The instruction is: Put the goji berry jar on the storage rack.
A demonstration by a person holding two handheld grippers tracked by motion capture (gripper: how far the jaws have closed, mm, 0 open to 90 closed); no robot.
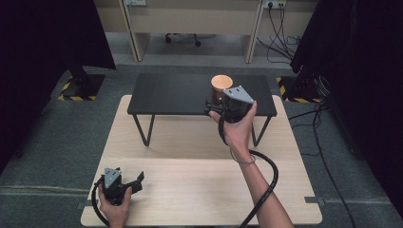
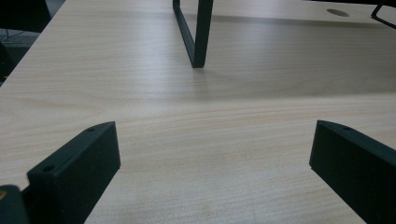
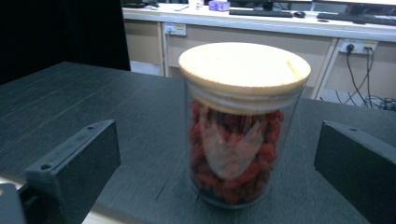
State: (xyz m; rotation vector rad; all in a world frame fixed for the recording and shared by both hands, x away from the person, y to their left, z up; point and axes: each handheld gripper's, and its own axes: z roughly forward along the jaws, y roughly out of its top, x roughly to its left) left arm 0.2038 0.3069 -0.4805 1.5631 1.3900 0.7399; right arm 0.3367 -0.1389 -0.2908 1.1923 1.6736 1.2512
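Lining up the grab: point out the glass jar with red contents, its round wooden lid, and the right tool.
Glass jar with red contents point(image 3: 232, 163), right gripper view, front wall.
Round wooden lid point(image 3: 244, 66), right gripper view, top face.
Right tool point(image 1: 212, 105), high view, between jaw tips.

In the high view the right gripper point(image 1: 212, 105) hides the jar point(image 1: 221, 84) below its wooden lid.

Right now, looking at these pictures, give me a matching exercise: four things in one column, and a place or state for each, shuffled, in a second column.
Things:
1. glass jar
2. left hand-held gripper
3. right hand-held gripper
4. black raised shelf

Places or states:
A. open, low over the light wooden table
B. stands on the wooden table on thin legs
C. upright on the shelf, wooden lid on
D. open, facing the jar

Pairs: 1-C, 2-A, 3-D, 4-B
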